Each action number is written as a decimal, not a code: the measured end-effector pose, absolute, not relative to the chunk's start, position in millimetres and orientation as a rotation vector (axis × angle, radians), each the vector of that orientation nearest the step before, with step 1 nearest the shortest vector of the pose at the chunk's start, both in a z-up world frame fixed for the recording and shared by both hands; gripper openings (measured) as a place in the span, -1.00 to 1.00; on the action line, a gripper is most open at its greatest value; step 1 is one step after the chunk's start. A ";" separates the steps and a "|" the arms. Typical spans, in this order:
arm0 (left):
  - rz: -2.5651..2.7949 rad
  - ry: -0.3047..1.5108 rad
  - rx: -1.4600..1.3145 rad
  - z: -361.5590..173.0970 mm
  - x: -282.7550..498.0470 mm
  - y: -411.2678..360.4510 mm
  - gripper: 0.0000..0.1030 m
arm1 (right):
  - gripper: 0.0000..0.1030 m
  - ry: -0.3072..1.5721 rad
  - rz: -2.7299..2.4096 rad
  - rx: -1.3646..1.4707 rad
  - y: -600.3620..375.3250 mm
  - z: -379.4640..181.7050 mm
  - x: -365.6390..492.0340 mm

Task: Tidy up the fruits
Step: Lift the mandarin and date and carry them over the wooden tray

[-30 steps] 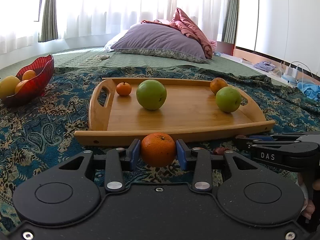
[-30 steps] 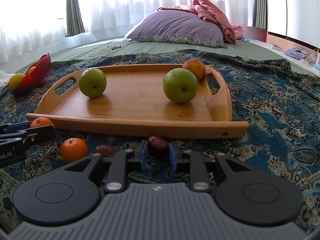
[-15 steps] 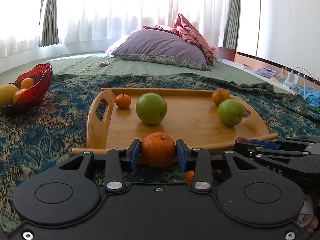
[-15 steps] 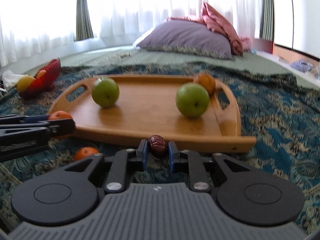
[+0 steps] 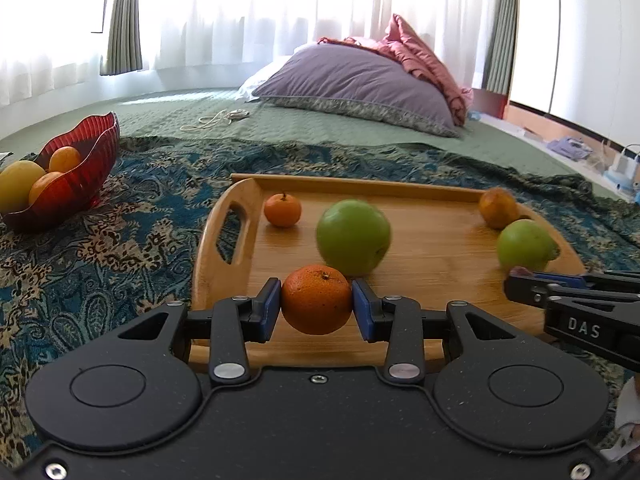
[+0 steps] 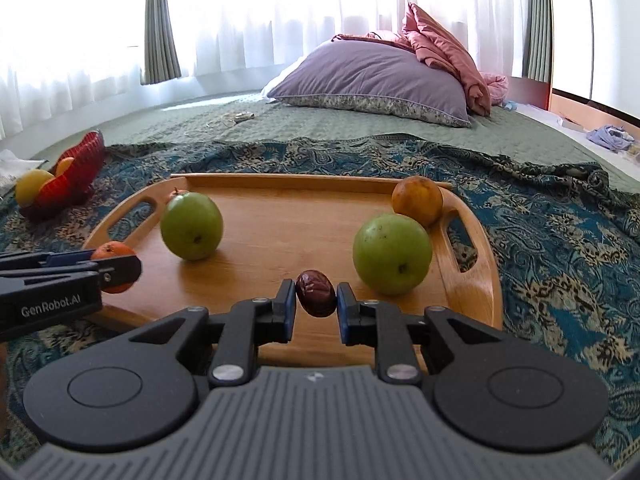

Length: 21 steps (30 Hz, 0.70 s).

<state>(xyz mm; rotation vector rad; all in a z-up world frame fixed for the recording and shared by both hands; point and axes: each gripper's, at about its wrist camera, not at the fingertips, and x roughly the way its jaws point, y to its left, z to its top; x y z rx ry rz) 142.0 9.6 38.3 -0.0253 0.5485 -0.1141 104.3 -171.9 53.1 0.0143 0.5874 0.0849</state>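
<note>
My left gripper (image 5: 316, 304) is shut on an orange mandarin (image 5: 316, 299) and holds it above the front left part of the wooden tray (image 5: 432, 248). My right gripper (image 6: 316, 300) is shut on a dark red date (image 6: 315, 293), above the tray's (image 6: 280, 224) front middle. On the tray lie two green apples (image 5: 353, 236) (image 5: 525, 243), a small mandarin (image 5: 282, 209) at the back left and an orange fruit (image 5: 498, 207) at the back right. The right gripper also shows at the right edge of the left wrist view (image 5: 516, 280).
A red glass bowl (image 5: 80, 160) with a yellow fruit and oranges stands to the left on the patterned blue cloth (image 5: 100, 248). A purple pillow (image 5: 356, 84) and pink blanket lie far behind on the green bedspread.
Both grippers have lifted their fruit off the cloth and moved forward over the tray's front edge. The loose mandarin and date on the cloth have dropped out of view.
</note>
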 end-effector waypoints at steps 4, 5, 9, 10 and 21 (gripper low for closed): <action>-0.100 0.562 -0.016 32.1 151.7 11.9 -0.29 | -0.49 0.613 0.083 0.027 -173.7 46.7 112.6; -0.098 0.565 -0.015 30.5 153.2 12.4 -0.29 | -0.49 0.619 0.083 0.029 -174.2 44.7 114.5; -0.093 0.568 -0.012 26.2 155.6 12.4 -0.29 | -0.48 0.631 0.076 0.034 -174.4 39.7 117.9; -0.093 0.567 -0.007 25.4 156.2 12.1 -0.29 | -0.48 0.632 0.075 0.036 -174.4 39.0 117.9; -0.095 0.554 0.023 24.8 154.6 7.9 -0.27 | -0.39 0.638 0.073 0.036 -174.4 35.2 117.8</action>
